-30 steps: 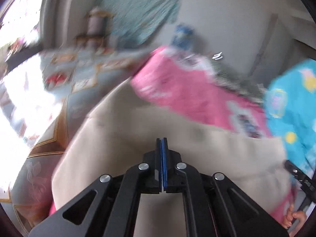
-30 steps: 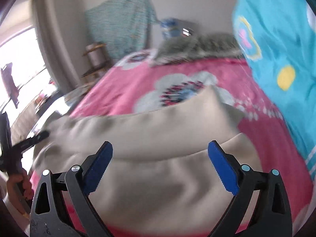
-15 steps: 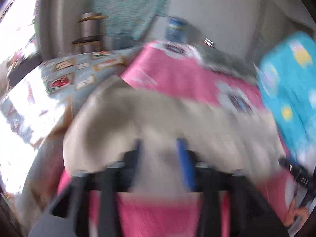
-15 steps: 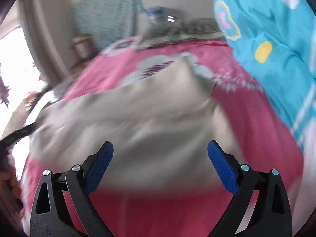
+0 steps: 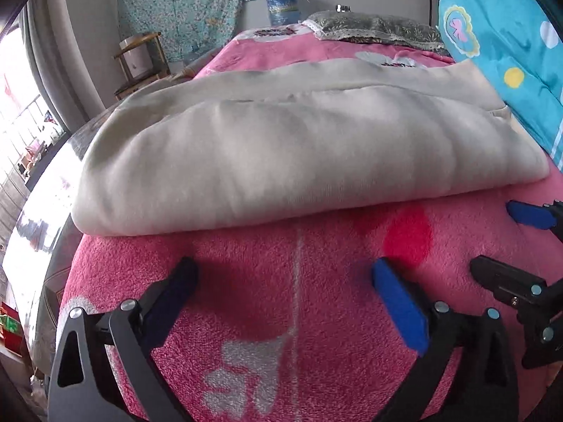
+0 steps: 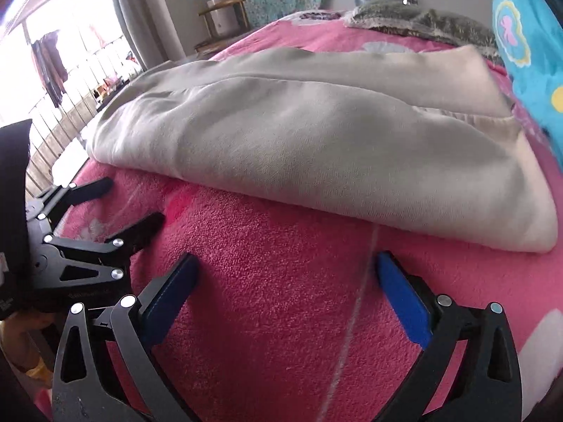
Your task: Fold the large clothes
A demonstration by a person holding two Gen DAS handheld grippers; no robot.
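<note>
Both grippers, left gripper (image 5: 281, 281) and right gripper (image 6: 286, 277), are opening their fingers wide, holding nothing, above the pink bed (image 5: 299, 281); one folded beige garment (image 5: 281, 147) lies ahead.

folded beige garment (image 6: 316, 147) on pink blanket (image 6: 281, 299), right gripper (image 6: 285, 277) opening, empty

Bed: covered by a pink fleece blanket (image 5: 316, 316) with white flower prints and a pale seam line.
On blanket, middle: a folded beige garment (image 5: 281, 151), lying flat across the width.
Far end: a grey patterned pillow (image 5: 380, 28).
Right edge: a blue cartoon-print quilt (image 5: 510, 52), touching the garment's corner.
</note>
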